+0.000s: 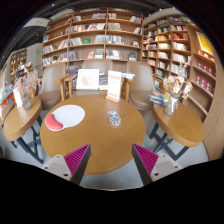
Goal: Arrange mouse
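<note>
Your gripper (110,160) hangs released, nothing betw. the fingers, over the near edge of the round table (95,140). Small obj, maybe the mouse (114,118), sits mid-table; white-and-red pad (64,118) at left edge.

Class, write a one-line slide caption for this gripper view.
Open gripper above a round wooden table, bookshelves beyond.

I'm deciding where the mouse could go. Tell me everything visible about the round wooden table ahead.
The round wooden table stands just beyond the open gripper, its brown top level. On it lie a red-and-white round object towards the left and a small shiny object near the middle. Chairs stand behind it, before bookshelves.
</note>
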